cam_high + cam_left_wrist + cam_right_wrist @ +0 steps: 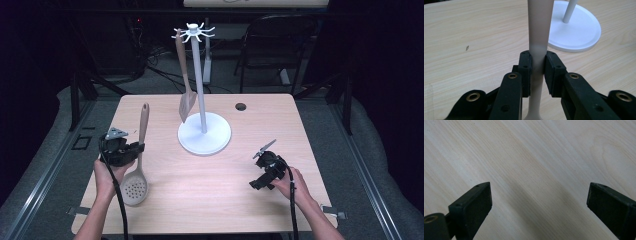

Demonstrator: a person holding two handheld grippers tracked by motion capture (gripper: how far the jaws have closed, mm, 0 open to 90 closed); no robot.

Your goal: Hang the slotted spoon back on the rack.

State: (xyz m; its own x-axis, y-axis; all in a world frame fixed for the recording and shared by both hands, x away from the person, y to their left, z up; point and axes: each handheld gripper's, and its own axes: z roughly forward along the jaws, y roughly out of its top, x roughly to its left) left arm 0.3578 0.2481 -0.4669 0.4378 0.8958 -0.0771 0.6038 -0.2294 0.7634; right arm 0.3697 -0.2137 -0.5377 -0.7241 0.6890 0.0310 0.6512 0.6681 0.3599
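Note:
A beige slotted spoon (138, 165) lies on the wooden table (210, 200) at the left, its perforated bowl toward me and its handle (538, 30) pointing away. My left gripper (131, 150) is shut on that handle, both pads pressing its sides (538, 67). A white utensil stand (203, 131) rises at the table's middle, with a beige spatula (184, 80) hanging from one of its top hooks. My right gripper (257, 183) rests low at the right with its jaws wide open over bare wood (539, 197), nothing between them.
A round cable hole (240, 106) sits near the table's far edge. The stand's round white base (576, 31) lies just beyond and right of the spoon handle. Behind the table stand a dark chair (280, 40) and floor cables.

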